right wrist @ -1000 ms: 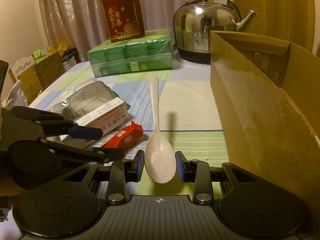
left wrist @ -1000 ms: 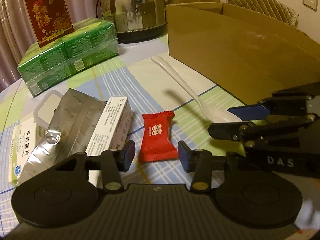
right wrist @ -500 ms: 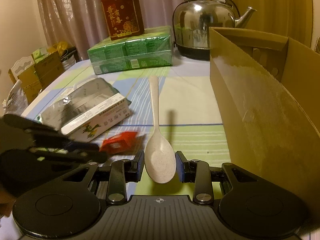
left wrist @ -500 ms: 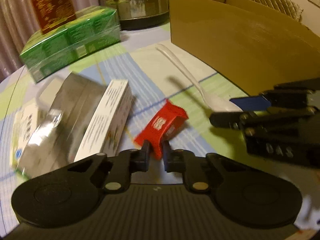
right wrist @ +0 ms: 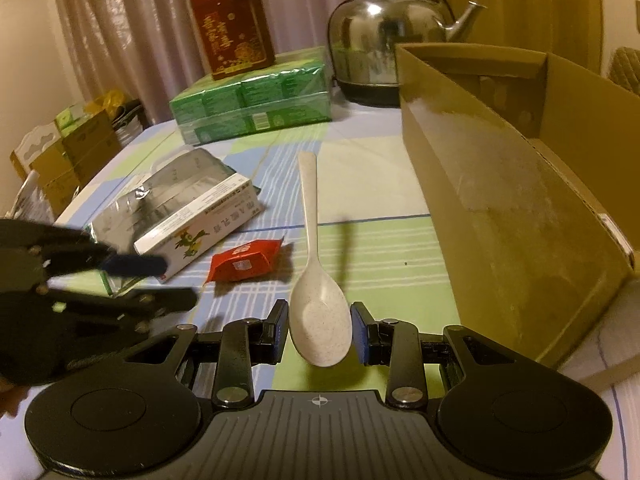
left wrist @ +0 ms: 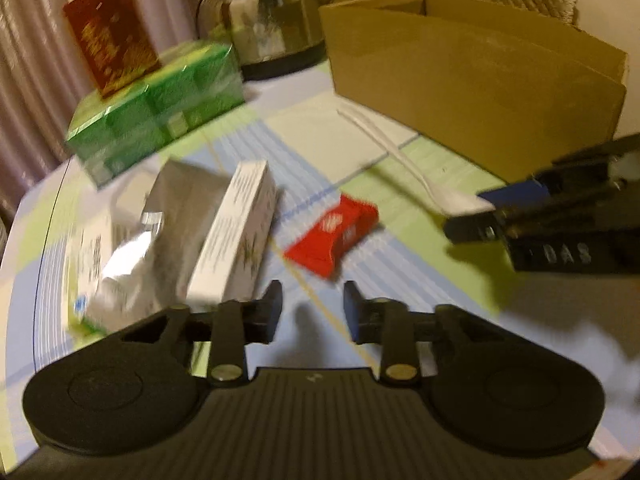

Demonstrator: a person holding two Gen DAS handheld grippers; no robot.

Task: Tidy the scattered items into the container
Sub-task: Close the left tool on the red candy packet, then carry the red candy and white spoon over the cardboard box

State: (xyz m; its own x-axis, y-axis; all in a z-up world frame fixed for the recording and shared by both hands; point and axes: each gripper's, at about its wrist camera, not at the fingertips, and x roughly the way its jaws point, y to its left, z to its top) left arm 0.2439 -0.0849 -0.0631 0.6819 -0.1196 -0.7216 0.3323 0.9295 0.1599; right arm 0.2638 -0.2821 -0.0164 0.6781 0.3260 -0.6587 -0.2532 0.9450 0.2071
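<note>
Spoon (right wrist: pixel 320 312) bowl between right fingers (right wrist: pixel 362 334)

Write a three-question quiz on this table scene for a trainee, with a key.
1. True or false: the right gripper grips the spoon by its bowl.
2. What stands on the green packs? A a cup; B a red box; C a plate.
3. Fill in: the red candy packet lies on the table between the white carton and the ____.
Key: 1 true; 2 B; 3 spoon.
</note>
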